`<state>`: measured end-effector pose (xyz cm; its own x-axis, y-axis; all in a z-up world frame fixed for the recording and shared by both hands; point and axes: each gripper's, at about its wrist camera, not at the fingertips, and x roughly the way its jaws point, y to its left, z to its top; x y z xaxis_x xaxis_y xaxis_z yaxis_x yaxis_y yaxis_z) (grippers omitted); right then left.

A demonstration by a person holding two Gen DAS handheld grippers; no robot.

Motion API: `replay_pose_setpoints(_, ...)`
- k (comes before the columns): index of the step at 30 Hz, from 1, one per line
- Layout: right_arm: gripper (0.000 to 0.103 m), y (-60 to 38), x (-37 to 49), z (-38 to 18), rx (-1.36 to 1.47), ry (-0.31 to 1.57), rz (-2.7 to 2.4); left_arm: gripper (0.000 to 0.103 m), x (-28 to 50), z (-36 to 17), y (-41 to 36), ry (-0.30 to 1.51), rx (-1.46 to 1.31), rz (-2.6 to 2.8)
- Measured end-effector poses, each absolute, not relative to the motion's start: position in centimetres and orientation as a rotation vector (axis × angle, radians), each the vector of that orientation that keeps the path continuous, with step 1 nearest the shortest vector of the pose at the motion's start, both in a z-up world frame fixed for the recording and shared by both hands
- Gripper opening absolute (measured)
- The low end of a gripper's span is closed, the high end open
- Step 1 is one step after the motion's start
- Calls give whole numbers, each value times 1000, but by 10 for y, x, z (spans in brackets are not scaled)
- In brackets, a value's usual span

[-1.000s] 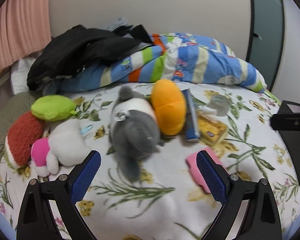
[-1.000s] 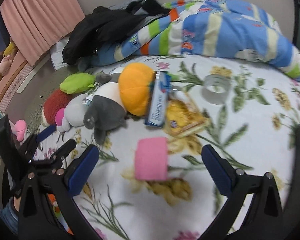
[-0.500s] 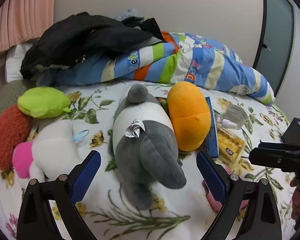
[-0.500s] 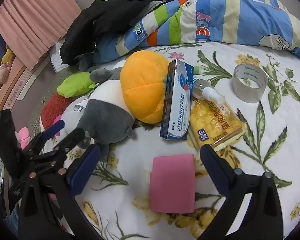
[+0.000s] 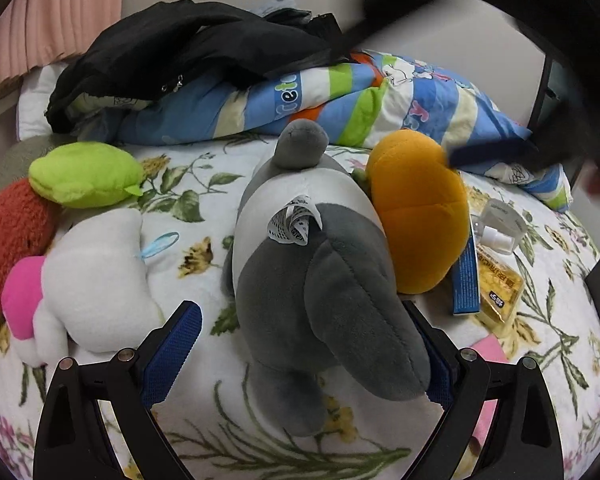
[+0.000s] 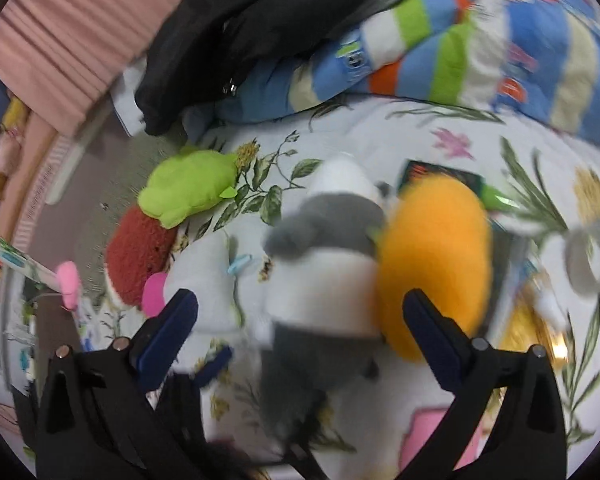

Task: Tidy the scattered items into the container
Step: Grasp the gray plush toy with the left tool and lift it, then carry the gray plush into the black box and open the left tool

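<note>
Pushed in close over the past second: left gripper (image 5: pixel 300 340) now straddling the rump of the grey plush (image 5: pixel 312 280), which a moment ago lay well ahead of it on the bed (image 5: pixel 260 452). Spread wide, one blue pad on each side of the toy, the right-hand pad half hidden behind its flank. Gripping nothing so far; cannot tell whether either pad touches the fur.

Swung hard to the left as well: right gripper (image 6: pixel 298 300), a half second ago framing the pink pad (image 6: pixel 424 432), now facing the same grey plush (image 6: pixel 324 240) and the orange plush (image 6: pixel 432 264) pressed against it. Heavily blurred, so clearly in mid-sweep. Equally wide apart, and empty.

Everything else as before: orange plush touching the grey one's side, blue box (image 5: pixel 466 276) just beyond, green plush (image 5: pixel 84 174) and white plush (image 5: pixel 96 280) well off to the left.

Means, most likely, the grey plush chosen as the first pick, taken by the left gripper. Nothing tidied yet; no container clearly in view. Worth watching: soft, bulky body, so likely to squash and sag once squeezed, and apt to drag the orange neighbour along.
</note>
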<state>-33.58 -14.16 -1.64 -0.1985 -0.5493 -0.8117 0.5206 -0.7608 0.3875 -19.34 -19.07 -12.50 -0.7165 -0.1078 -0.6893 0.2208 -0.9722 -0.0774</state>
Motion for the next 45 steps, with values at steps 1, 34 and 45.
replay_pose_setpoints(1, 103, -157, -340, -20, 1400, 43, -2028, 97, -194, -127, -189, 219, 1090, -2746)
replay_pose_setpoints(34, 54, -208, -328, 4, 1358, 469, -2009, 75, -181, -87, -186, 88, 1037, -2864)
replay_pose_setpoints(45, 54, -109, -252, 80, 1263, 363, -2105, 75, -115, -1, -109, -105, 997, -2955)
